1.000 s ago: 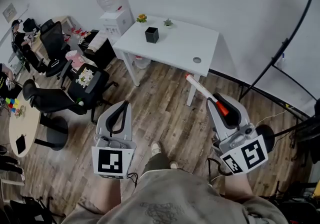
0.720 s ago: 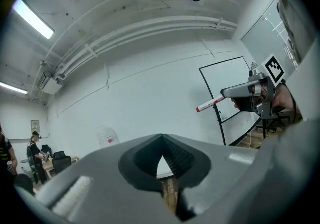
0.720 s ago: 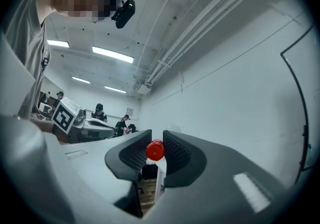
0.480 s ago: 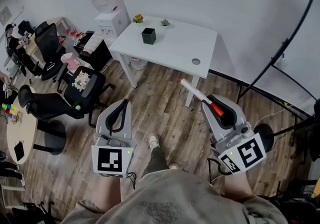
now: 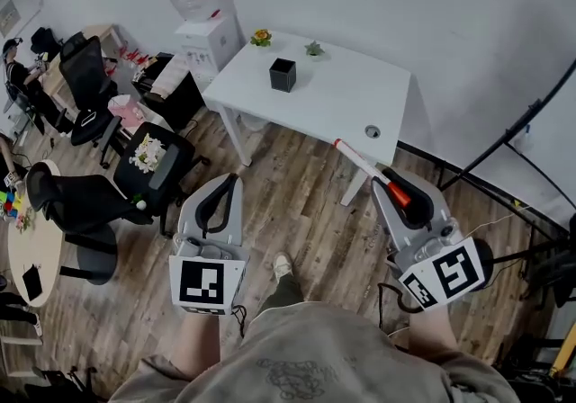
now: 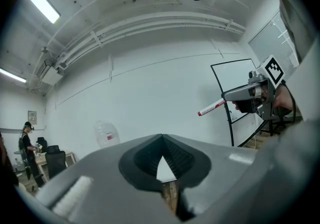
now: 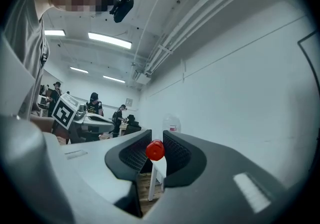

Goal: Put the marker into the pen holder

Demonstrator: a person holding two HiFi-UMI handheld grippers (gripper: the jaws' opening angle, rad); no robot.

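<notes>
A white marker [image 5: 364, 163] with a red rear end [image 7: 155, 150] is clamped in my right gripper [image 5: 389, 183], its tip pointing toward the white table [image 5: 333, 100]. The black square pen holder [image 5: 283, 75] stands near the table's far edge, well ahead of the marker. My left gripper [image 5: 226, 183] hangs above the wooden floor to the left, jaws shut with nothing in them [image 6: 161, 138]. In the left gripper view the right gripper [image 6: 249, 97] shows with the marker [image 6: 211, 109] sticking out of it.
Two small potted plants [image 5: 262, 35] [image 5: 314, 49] sit at the table's back edge. A water dispenser [image 5: 205, 25] stands left of the table, with black office chairs [image 5: 153, 154] further left. A black metal stand [image 5: 504, 122] leans at the right. My foot [image 5: 281, 264] is on the floor.
The view has swayed and the table now sits a little nearer and further right. Both grippers keep their pose, and the marker stays clamped in the right one.
</notes>
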